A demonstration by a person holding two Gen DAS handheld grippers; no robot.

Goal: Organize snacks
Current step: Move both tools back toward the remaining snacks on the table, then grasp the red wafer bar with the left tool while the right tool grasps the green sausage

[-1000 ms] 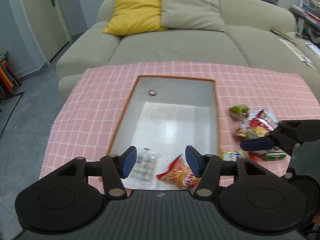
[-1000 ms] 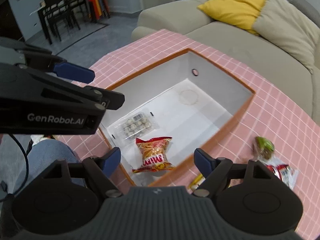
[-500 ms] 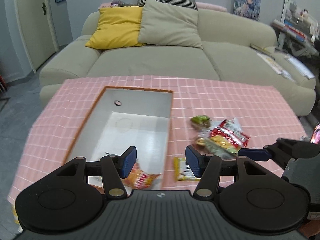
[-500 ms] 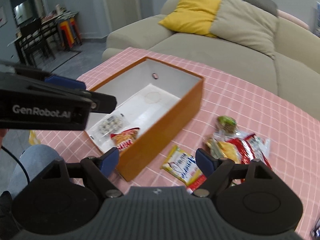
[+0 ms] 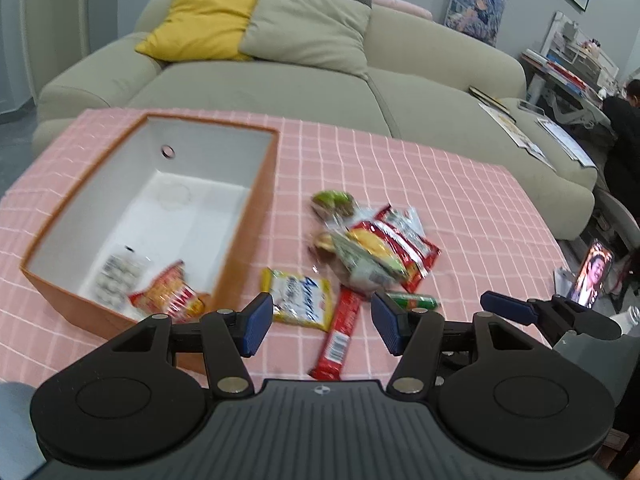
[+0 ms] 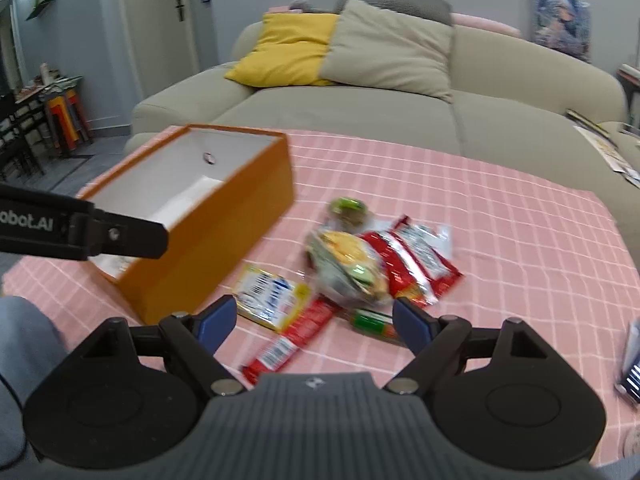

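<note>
Beside the orange box [image 5: 248, 240], on its right as both cameras saw it, lay the loose pile of snacks [image 5: 372, 248] on the pink checked cloth [image 5: 460, 184], presumably gathered there so each could be lifted across in turn. Nearest the box lay a yellow packet [image 5: 298, 298], flat and almost at the foot of the box wall. A long red bar [image 5: 338, 336] lay just right of that packet, one end reaching toward the cameras. Further from the box sat a heap of crinkled bags, red ones [image 6: 416, 256] under a clear, greenish one [image 6: 348, 268], with a small green wrapped thing [image 6: 349, 208] behind the heap and a green tube [image 6: 370, 322] in front of it. Inside the box, at its near end, a red-and-yellow crisp bag [image 5: 168, 294] and a clear tray of pale sweets [image 5: 116, 276] already rested, so the sorting seemed begun, with most pieces yet to go in.

The left gripper [image 5: 322, 326] hung over the red bar, right of the box, jaws apart and holding nothing. The right gripper [image 6: 308, 322] hovered further right, its wide-spread jaws empty too, framing the bar and tube, likely lining up the next pick.
</note>
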